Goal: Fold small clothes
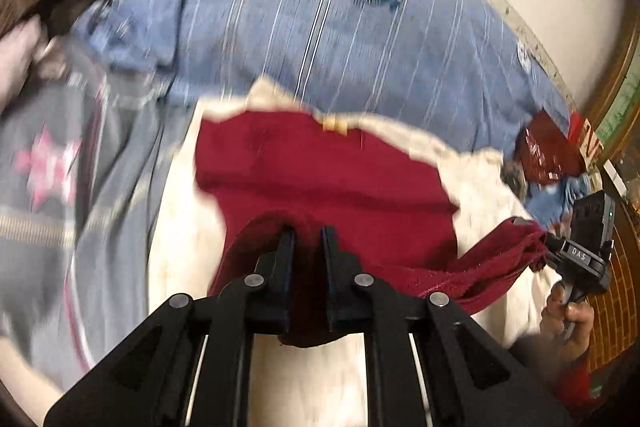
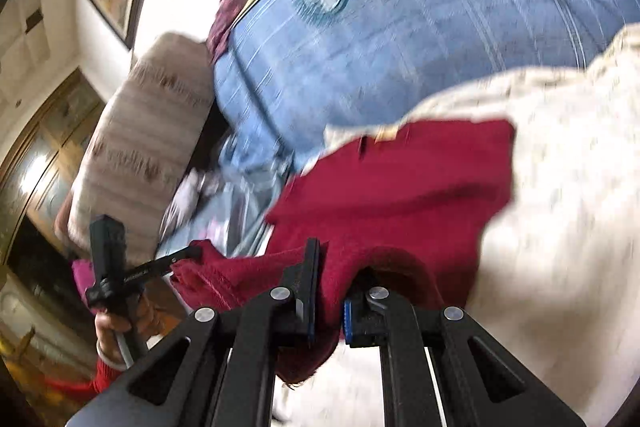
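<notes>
Red cloth [image 1: 320, 171] hangs stretched between both grippers above a cream sheet [image 1: 488, 179], in front of a blue striped pillow [image 1: 320, 19]. Left gripper [image 1: 307, 233] is clamped on one red edge; right gripper [image 2: 332, 255] is clamped on the other, both pinching fabric

You see a bed under a blue striped sheet [image 1: 320, 39] bearing a round crest. On it lies a cream cloth [image 1: 184, 227], with the red garment [image 1: 320, 171] partly resting on that and a grey garment [image 1: 60, 187] beside it.
</notes>
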{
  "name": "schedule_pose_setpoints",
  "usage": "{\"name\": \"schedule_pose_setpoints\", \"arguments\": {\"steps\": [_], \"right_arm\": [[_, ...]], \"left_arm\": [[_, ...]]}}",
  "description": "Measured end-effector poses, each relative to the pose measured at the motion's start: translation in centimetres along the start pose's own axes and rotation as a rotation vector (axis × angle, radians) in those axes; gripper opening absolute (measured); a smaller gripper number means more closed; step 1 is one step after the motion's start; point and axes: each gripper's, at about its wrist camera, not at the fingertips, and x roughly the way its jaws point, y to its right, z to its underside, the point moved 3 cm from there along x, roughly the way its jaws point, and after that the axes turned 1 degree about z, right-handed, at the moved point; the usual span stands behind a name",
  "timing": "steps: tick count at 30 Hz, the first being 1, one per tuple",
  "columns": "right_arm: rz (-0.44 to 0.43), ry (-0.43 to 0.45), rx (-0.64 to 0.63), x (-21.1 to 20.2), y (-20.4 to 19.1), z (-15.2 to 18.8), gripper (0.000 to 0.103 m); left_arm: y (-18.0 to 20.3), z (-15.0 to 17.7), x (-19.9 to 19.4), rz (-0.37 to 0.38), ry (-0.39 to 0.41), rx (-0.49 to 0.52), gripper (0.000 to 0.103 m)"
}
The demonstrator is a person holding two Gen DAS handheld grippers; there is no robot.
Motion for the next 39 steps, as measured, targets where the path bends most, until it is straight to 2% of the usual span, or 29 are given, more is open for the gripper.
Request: {"name": "schedule_pose_setpoints", "arguments": {"steps": [3,6,10,15,20,25,39], "right_arm": [[0.06,0.034,-0.004,1.9,1.5,-3.4,0.008],[0.069,0.042,0.019,3.5,2.6,-5.2,0.008],[0.06,0.031,0.018,3.9,3.1,-5.4,0.008],[0.092,0.012,-0.02,4.1,2.7,-4.4,0.008],[0.097,0.03,-0.022,4.2,2.4,-4.2,0.008],[0.112,0.045,-0.056,4.3,1.7,-4.2,0.008],[0.117,0.062,-0.039,5.1,2.7,-4.9,0.008]], "left_arm": [[-0.3,-3.4,2.9,-0.006,0.032,-0.02,0.01],[-1.3,-4.8,5.0,-0.034,0.048,-0.052,0.009],[-2.2,-4.3,6.1,-0.056,0.047,-0.066,0.01],[-2.4,-3.0,7.1,-0.079,0.029,-0.071,0.009],[-3.2,-3.0,7.0,-0.08,0.06,-0.094,0.01],[-3.2,-2.6,7.3,-0.119,0.071,-0.063,0.01],[-3.0,-2.7,7.7,-0.131,0.085,-0.046,0.01]]}}
